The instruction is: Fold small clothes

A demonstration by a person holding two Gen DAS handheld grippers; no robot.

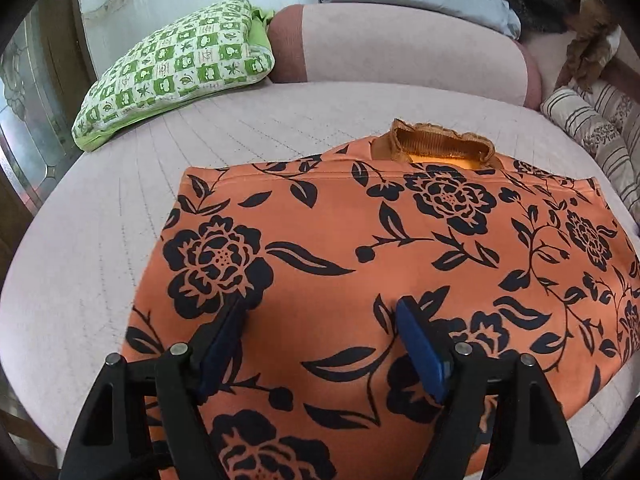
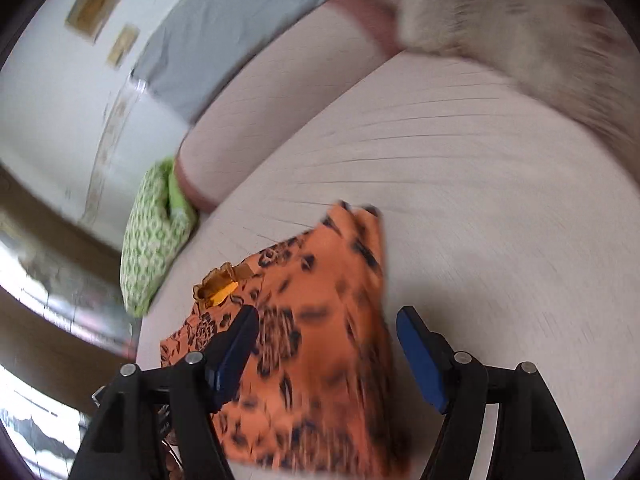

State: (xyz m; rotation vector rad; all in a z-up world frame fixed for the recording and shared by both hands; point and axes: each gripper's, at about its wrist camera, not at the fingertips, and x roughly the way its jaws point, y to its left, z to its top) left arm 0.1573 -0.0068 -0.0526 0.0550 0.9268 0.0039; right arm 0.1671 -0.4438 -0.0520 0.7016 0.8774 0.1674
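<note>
An orange garment with black flowers [image 1: 360, 272] lies flat on the pale pink bed [image 1: 100, 240], its brown ribbed collar [image 1: 440, 146] at the far edge. My left gripper [image 1: 322, 308] is open and empty, its blue pads just above the cloth near its middle. In the blurred right wrist view the same garment [image 2: 320, 340] lies folded with its right edge straight. My right gripper [image 2: 326, 318] is open and empty above that right edge.
A green-and-white checked pillow [image 1: 176, 72] lies at the bed's far left, also in the right wrist view [image 2: 152, 232]. A pink bolster [image 1: 400, 44] runs along the back. Striped bedding [image 1: 592, 128] and a cat [image 1: 560, 0] sit at the far right.
</note>
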